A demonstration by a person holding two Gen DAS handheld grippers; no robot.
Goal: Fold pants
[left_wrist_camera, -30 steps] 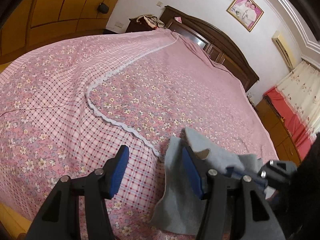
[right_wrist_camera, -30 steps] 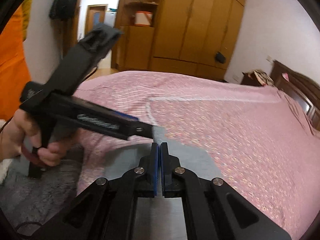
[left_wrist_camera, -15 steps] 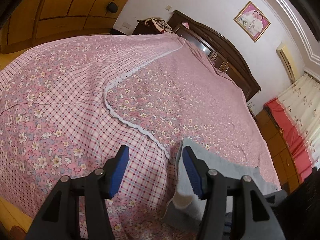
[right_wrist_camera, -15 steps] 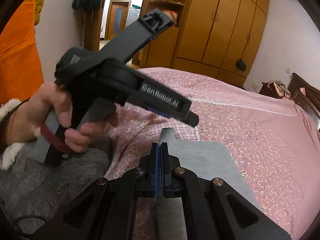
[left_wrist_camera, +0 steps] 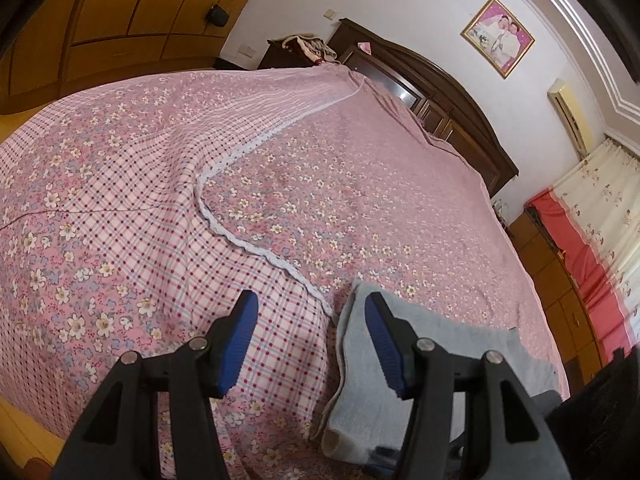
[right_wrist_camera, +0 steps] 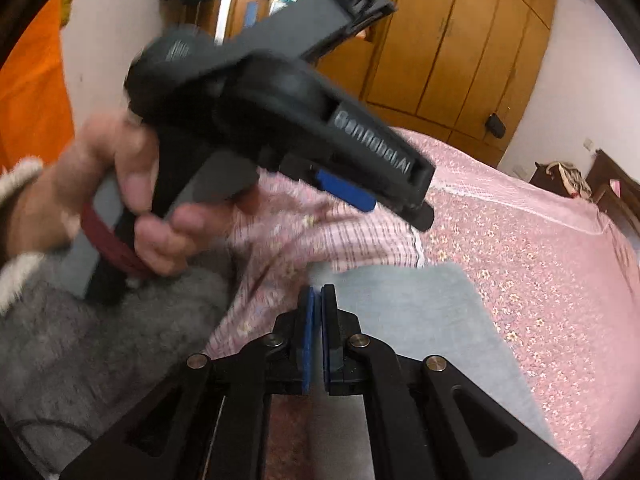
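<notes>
Grey pants (left_wrist_camera: 448, 344) lie folded flat near the bed's front edge, also seen as a smooth grey panel (right_wrist_camera: 400, 312) in the right wrist view. My left gripper (left_wrist_camera: 310, 300) hangs open above the pink bedspread (left_wrist_camera: 320, 160), its right finger over the pants' left edge, nothing between the pads. A hand (right_wrist_camera: 132, 184) holds that left gripper (right_wrist_camera: 400, 200) up at the left of the right wrist view. My right gripper (right_wrist_camera: 319, 290) sits low over the pants; its jaws are opening, a thin gap shows between the blue pads, and they press on no cloth.
A dark wooden headboard (left_wrist_camera: 440, 92) closes the far end of the bed. Wooden wardrobes (right_wrist_camera: 460, 40) line the wall beyond. A red and cream curtain (left_wrist_camera: 592, 240) hangs at the right. A grey fuzzy sleeve (right_wrist_camera: 100, 340) fills the lower left.
The pants were bunched and lifted in the right gripper; now they lie flat. The right gripper sank and its pads parted slightly. The left gripper stayed open.
</notes>
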